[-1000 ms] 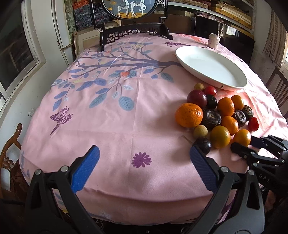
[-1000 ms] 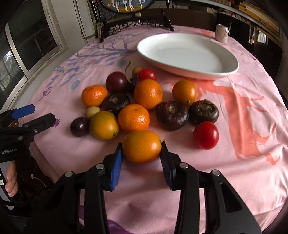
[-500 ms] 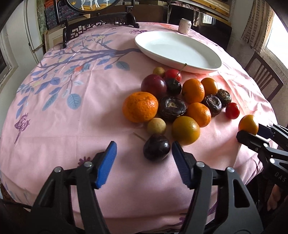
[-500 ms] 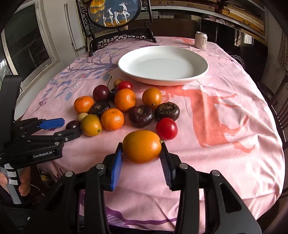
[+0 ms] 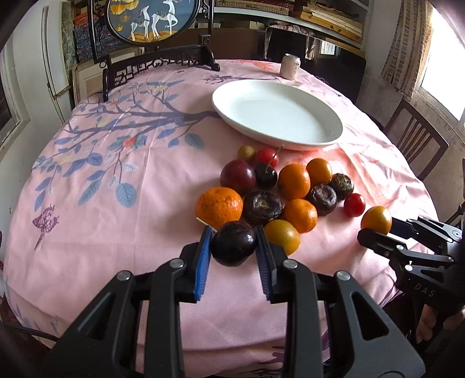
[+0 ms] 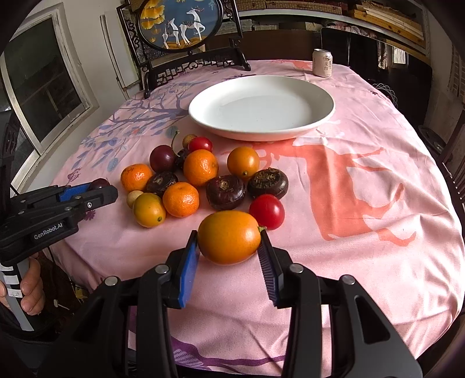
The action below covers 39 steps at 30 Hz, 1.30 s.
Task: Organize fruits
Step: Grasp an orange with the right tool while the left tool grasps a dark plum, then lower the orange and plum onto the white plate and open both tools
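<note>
My left gripper (image 5: 233, 247) is shut on a dark purple plum (image 5: 234, 242) and holds it just above the pink cloth, in front of the fruit pile. My right gripper (image 6: 229, 245) is shut on a yellow-orange kumquat (image 6: 229, 237) held above the cloth; it also shows in the left wrist view (image 5: 376, 220). Several fruits lie in a cluster: mandarins (image 6: 200, 167), dark water chestnuts (image 6: 225, 192), a red cherry tomato (image 6: 266, 211), a plum (image 6: 162, 158). A white oval plate (image 6: 319, 119) stands empty behind them.
A drink can (image 6: 322, 63) stands at the far edge of the round table. A dark carved stand with a deer picture (image 6: 180, 23) sits at the back left. Wooden chairs (image 5: 418, 139) stand to the right.
My left gripper moved forward and closed on the dark plum, lifting it. My right gripper has lifted the kumquat up and back from the pile.
</note>
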### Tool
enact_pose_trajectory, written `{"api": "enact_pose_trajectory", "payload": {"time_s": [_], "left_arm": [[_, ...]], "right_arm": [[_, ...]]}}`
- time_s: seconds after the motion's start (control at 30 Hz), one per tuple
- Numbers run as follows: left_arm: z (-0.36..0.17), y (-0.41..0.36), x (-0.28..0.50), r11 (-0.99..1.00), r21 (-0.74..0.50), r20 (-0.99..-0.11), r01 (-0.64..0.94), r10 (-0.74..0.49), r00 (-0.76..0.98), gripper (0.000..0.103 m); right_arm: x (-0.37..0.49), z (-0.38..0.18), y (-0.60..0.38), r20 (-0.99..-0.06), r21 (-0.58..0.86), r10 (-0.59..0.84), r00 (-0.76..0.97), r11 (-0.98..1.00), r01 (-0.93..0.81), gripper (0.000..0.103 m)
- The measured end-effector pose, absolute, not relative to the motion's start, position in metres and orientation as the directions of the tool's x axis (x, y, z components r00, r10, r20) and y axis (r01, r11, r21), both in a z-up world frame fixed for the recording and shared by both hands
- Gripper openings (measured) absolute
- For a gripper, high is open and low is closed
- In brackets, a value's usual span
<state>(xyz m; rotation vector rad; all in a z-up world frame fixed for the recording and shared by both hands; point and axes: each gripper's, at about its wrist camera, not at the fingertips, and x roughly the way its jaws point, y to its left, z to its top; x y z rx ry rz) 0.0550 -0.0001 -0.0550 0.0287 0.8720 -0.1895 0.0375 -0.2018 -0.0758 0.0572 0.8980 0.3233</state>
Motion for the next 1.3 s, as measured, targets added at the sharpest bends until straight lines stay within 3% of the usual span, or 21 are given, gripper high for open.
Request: {"api": "enact_pose_trajectory", "payload": {"time_s": [0.13,0.37,0.6,0.9,0.93,1.0,1.17,1.2,1.27,1.3], "left_arm": [[-0.019,-0.008,0.089,0.971,-0.065,-0.736,0.229,-0.202,0.646,0.03],[0.017,-0.043,0.228,0.969,-0.038,-0.749,0.243,-0.189,0.635,0.03],[-0.031,-0.073,0.344,0.967,-0.152,-0.844,0.203,-0.234,0.482,0.03],[-0.067,-0.088,0.384,0.969,-0.16,-0.88,0.186,-0.225,0.419,0.03],[-0.067,-0.087,0.384,0.97,-0.162,-0.879,0.181,-0.225,0.421,0.032],[-0.063,-0.084,0.383,0.97,-0.174,-0.874,0.17,-0.231,0.427,0.057],[-0.018,-0.065,0.34,0.963,-0.179,-0.817,0.199,-0.258,0.516,0.058],[-0.007,-0.058,0.323,0.962,-0.184,-0.796,0.202,-0.266,0.543,0.064],[0.009,-0.045,0.281,0.969,-0.156,-0.761,0.189,-0.24,0.603,0.071],[0.014,-0.038,0.258,0.973,-0.135,-0.744,0.185,-0.223,0.629,0.074]], "right_arm": [[0.062,-0.051,-0.205,-0.728,0.125,0.274,0.629,0.954,-0.271,0.041],[0.176,-0.016,-0.213,-0.729,0.097,0.27,0.629,0.951,-0.295,0.041],[0.301,-0.053,-0.217,-0.813,0.104,0.252,0.525,0.95,-0.295,0.04],[0.336,-0.085,-0.206,-0.854,0.072,0.232,0.466,0.94,-0.334,0.041],[0.336,-0.085,-0.206,-0.854,0.065,0.224,0.47,0.941,-0.332,0.044],[0.335,-0.08,-0.207,-0.852,0.042,0.202,0.484,0.946,-0.321,0.058],[0.29,-0.03,-0.224,-0.794,-0.018,0.171,0.583,0.952,-0.304,0.06],[0.273,-0.018,-0.229,-0.78,-0.021,0.168,0.602,0.955,-0.294,0.061],[0.232,-0.001,-0.242,-0.757,-0.001,0.168,0.631,0.966,-0.259,0.066],[0.209,0.002,-0.248,-0.747,0.011,0.158,0.646,0.974,-0.226,0.076]]}}
